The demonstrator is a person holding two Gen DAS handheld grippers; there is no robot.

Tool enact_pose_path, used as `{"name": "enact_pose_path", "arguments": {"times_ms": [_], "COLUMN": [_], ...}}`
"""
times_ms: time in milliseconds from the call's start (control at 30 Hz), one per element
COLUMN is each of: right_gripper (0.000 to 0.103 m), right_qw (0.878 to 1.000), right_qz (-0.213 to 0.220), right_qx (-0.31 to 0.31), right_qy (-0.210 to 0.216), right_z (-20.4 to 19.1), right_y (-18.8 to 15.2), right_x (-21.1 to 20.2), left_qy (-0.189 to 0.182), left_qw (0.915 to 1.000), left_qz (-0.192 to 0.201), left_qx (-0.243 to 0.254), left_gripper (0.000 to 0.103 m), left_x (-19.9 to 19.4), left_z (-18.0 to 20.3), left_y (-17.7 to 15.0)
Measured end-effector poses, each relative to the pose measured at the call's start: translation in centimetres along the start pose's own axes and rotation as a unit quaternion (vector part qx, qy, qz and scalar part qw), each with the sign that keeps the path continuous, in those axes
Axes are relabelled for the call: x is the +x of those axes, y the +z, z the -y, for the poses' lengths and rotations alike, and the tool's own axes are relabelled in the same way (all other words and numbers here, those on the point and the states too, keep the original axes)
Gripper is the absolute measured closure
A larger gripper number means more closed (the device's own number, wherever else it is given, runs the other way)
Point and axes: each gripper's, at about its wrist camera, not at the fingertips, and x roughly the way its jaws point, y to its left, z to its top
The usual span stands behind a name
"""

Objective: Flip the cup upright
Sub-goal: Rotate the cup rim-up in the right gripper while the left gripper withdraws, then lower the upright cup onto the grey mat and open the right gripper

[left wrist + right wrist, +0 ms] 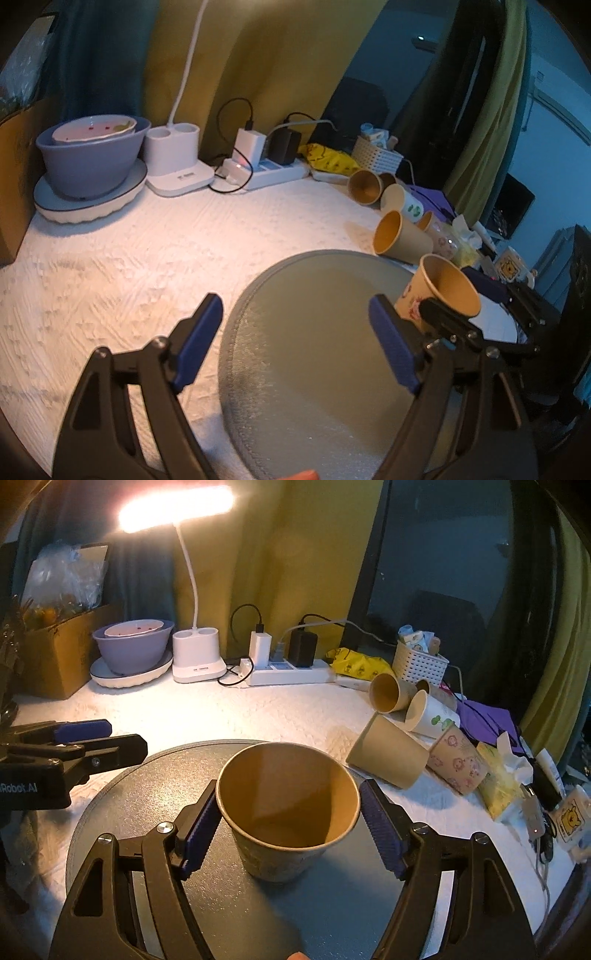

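Note:
A tan paper cup (288, 812) with cartoon prints stands mouth up on the round grey mat (147, 812). My right gripper (288, 827) has its blue pads on both sides of the cup's rim, closed on it. In the left wrist view the same cup (439, 291) shows at the mat's (314, 350) right edge, held by the right gripper's black finger (443, 317). My left gripper (295, 343) is open and empty over the mat's left part; it also shows in the right wrist view (81, 734) at the left.
Several paper cups (391, 753) lie on their sides right of the mat, beside tissues and clutter. At the back stand a purple bowl on a plate (133, 650), a lit desk lamp (197, 657), a power strip with chargers (288, 672) and a white basket (419, 664).

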Motion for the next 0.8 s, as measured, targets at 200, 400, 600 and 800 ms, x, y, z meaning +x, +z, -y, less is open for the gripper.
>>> {"name": "enact_pose_path", "arguments": {"times_ms": [200, 400, 600, 800], "right_gripper": [0.022, 0.012, 0.012, 0.012], "right_qw": [0.999, 0.998, 0.997, 0.998], "right_qz": [-0.022, -0.029, -0.024, -0.011], "right_qx": [0.013, 0.044, 0.052, 0.059], "right_qy": [0.019, 0.040, 0.041, 0.030], "right_z": [0.4, 1.4, 2.1, 2.9], "right_y": [-0.6, -1.4, -1.9, -2.3], "right_x": [0.2, -1.1, -3.1, -5.6], "left_qy": [-0.002, -0.006, -0.016, -0.034], "left_qw": [0.9996, 0.9983, 0.9953, 0.9897], "left_qz": [0.009, 0.018, 0.034, 0.063], "left_qx": [0.027, 0.055, 0.089, 0.124], "left_gripper": [0.020, 0.009, 0.008, 0.008], "left_x": [-0.5, -0.9, -1.7, -3.3], "left_z": [1.1, 2.2, 3.7, 5.4], "left_y": [-0.2, -0.5, -1.0, -1.4]}}
